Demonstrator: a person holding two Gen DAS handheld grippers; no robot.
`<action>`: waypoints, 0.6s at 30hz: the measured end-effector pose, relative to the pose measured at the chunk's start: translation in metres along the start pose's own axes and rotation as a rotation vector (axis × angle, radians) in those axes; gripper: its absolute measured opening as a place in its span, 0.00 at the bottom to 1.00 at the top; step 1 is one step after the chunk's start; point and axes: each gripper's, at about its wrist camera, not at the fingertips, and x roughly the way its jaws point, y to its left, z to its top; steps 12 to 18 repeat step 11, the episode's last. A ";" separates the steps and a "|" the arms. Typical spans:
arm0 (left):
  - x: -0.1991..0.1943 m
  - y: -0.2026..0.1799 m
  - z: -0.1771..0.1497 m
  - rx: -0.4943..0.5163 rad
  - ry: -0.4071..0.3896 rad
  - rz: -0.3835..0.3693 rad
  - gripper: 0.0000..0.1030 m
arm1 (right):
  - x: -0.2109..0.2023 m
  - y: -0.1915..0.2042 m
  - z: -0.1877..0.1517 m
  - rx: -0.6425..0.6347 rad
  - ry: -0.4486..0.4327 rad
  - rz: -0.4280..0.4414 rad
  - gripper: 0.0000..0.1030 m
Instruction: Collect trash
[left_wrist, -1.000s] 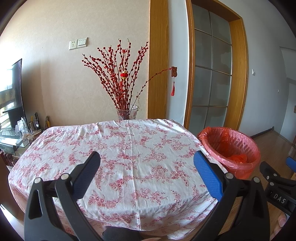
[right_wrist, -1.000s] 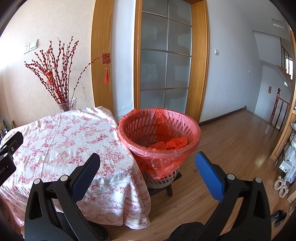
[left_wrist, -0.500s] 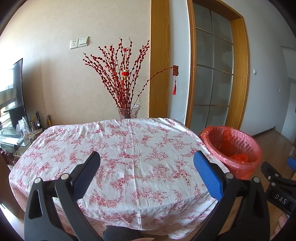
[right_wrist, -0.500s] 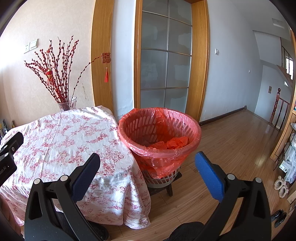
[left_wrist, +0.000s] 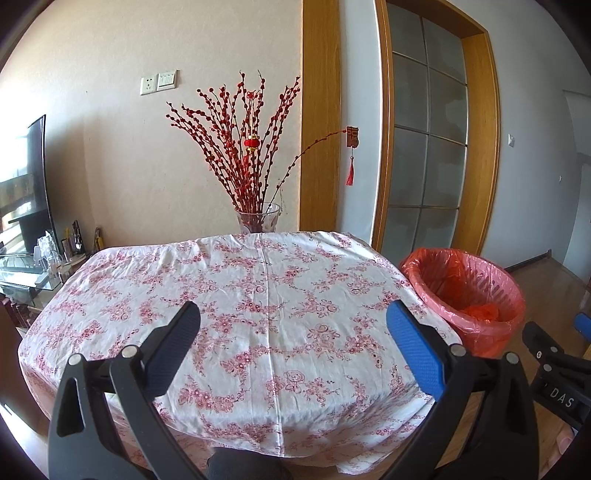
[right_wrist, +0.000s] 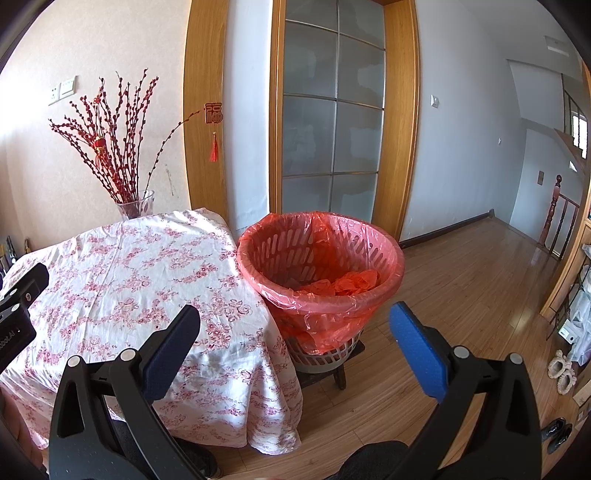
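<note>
Red-flowered white cloth covers the tabletop (left_wrist: 266, 295), bare of loose items in both views; glass vase (left_wrist: 258, 221) of red berry branches stands at its far edge against the wall. Item: waste basket (right_wrist: 321, 258), pale slatted plastic lined with an orange-red bag, just beside the tabletop's right edge, raised on a low dark stool (right_wrist: 332, 369) on the wood floor; crumpled orange plastic (right_wrist: 347, 282) lies inside it. Item: my left gripper (left_wrist: 293, 332), fingers spread wide, holding nothing, poised over the near part of the cloth. Item: my right gripper (right_wrist: 295, 328), fingers likewise wide apart and empty, aimed between the tabletop corner and the basket.
</note>
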 end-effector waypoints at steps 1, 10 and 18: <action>0.000 0.000 0.000 0.001 0.000 0.001 0.96 | 0.000 0.000 -0.001 0.000 0.001 0.000 0.98; 0.002 0.000 0.001 -0.007 0.010 0.002 0.96 | 0.000 0.001 0.000 -0.002 0.004 0.005 0.98; 0.002 0.000 0.001 -0.007 0.010 0.002 0.96 | 0.000 0.001 0.000 -0.002 0.004 0.005 0.98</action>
